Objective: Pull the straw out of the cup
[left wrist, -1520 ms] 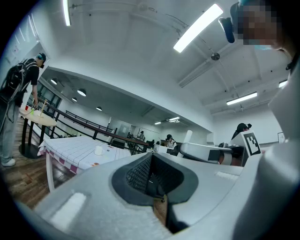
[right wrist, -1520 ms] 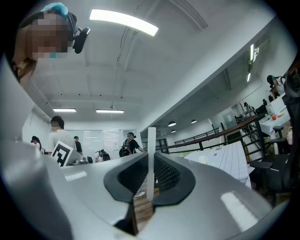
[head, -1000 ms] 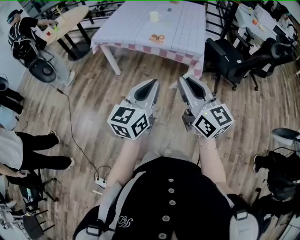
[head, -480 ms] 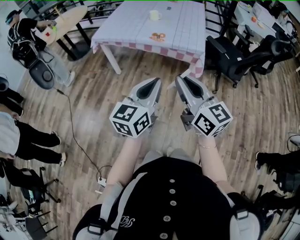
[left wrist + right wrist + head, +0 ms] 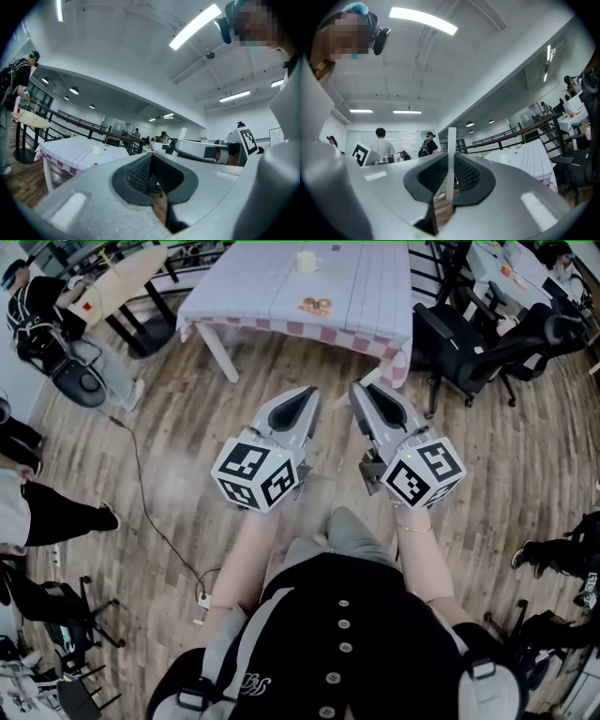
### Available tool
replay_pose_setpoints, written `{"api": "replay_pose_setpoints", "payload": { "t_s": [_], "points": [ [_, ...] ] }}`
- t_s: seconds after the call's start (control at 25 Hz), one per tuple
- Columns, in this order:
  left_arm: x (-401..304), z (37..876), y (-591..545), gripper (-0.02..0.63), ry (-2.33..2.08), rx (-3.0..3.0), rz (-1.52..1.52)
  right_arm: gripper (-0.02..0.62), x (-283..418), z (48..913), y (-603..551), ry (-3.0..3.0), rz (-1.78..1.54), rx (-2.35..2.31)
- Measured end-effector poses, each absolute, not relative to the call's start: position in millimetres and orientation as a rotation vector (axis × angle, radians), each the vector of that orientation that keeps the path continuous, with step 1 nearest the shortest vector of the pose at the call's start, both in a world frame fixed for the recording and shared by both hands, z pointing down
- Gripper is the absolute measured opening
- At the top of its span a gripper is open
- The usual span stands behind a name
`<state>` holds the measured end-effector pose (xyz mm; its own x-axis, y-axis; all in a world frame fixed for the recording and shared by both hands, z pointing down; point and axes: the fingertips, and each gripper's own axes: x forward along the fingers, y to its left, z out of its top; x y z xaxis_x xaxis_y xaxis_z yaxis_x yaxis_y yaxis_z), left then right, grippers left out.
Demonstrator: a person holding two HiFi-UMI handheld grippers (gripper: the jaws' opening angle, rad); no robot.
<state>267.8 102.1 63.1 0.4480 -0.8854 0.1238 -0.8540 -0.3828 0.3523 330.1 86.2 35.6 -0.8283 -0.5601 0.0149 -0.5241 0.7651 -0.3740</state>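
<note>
A white straw (image 5: 451, 159) stands upright between the jaws of my right gripper (image 5: 450, 180), which is shut on it. In the left gripper view the same straw (image 5: 182, 134) sticks up above the right gripper (image 5: 206, 151). Both grippers are held side by side over the wooden floor, the left gripper (image 5: 307, 396) next to the right gripper (image 5: 362, 392). My left gripper (image 5: 152, 182) is shut with nothing in it. The white cup (image 5: 307, 261) stands far ahead on the table with the checked cloth (image 5: 281, 296), well away from both grippers; it also shows as a small cup (image 5: 96, 150) and cup (image 5: 504, 158).
Black office chairs (image 5: 459, 343) stand right of the table. A cable runs across the floor to a power strip (image 5: 201, 597) at the left. People (image 5: 42, 310) stand and sit at the left edge by a round table (image 5: 127, 273). Something small and orange (image 5: 314, 306) lies on the cloth.
Both grippers have shifted slightly up the picture, still side by side. The person's knee now shows below them. People at the left edge have moved.
</note>
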Motion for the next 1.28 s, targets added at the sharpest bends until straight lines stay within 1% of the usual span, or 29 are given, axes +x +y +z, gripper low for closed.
{"api": "replay_pose_setpoints", "payload": {
  "t_s": [0.36,1.0,1.28],
  "points": [
    [253.1,85.6,44.3,-0.002,-1.471,2.316,-0.166,0.032,304.6,64.4,33.0,2.889,-0.569,-0.849],
    [226.8,134.4,-141.5,-0.002,-1.508,2.264,-0.146,0.032,275.5,109.9,-162.7,2.892,-0.606,-0.795],
    [227.4,156.0,-189.7,-0.002,-1.533,2.233,-0.119,0.032,279.6,134.2,-213.3,2.904,-0.650,-0.778]
  ]
}}
